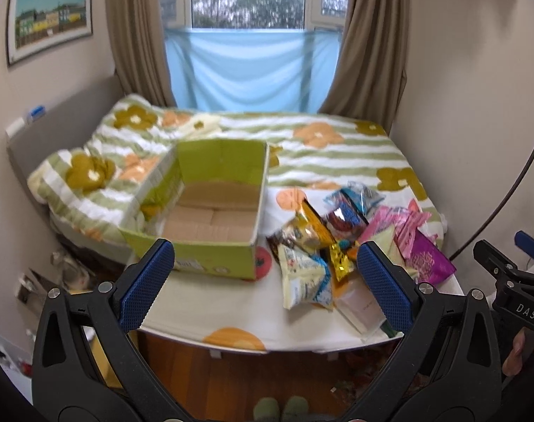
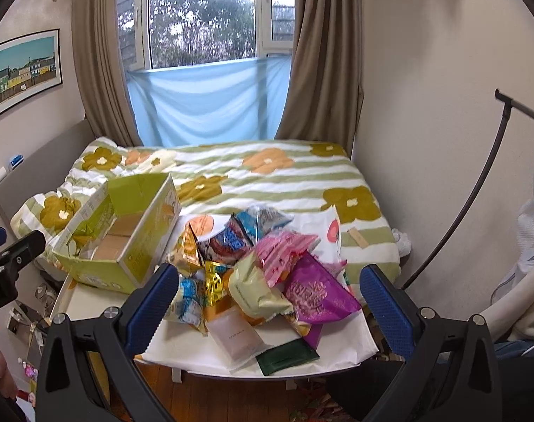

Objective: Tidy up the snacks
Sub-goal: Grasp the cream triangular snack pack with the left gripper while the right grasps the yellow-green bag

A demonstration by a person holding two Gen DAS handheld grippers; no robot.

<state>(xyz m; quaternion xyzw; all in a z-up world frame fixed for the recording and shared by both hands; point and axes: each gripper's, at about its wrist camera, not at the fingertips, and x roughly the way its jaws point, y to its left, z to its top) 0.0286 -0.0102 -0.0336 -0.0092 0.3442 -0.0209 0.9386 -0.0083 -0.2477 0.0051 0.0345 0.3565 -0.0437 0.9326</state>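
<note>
Both our grippers, left (image 1: 265, 270) and right (image 2: 267, 297), hang spread and empty; nothing sits in the green box (image 1: 210, 221), the snack pile (image 2: 256, 270) remains unsorted.

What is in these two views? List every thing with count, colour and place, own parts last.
Box: one, green cardboard, open, nothing in it, on the bed's near left.
Snack packets: a heap, count unclear; pink, purple, yellow, gold, blue, cream; right of the box, apart from it.
Purple packet: one, heap's right edge.
Dark green packet: one, flat at the near edge.
Bed cover: one, green-striped with flowers.
Curtains: two, brown, beside the window.
Blue cloth: one, across the lower window.
Picture: one, framed, left wall.
Slippers: two, green, on the floor.
Left gripper: jaws apart, holding nothing.
Right gripper: jaws apart, holding nothing.
</note>
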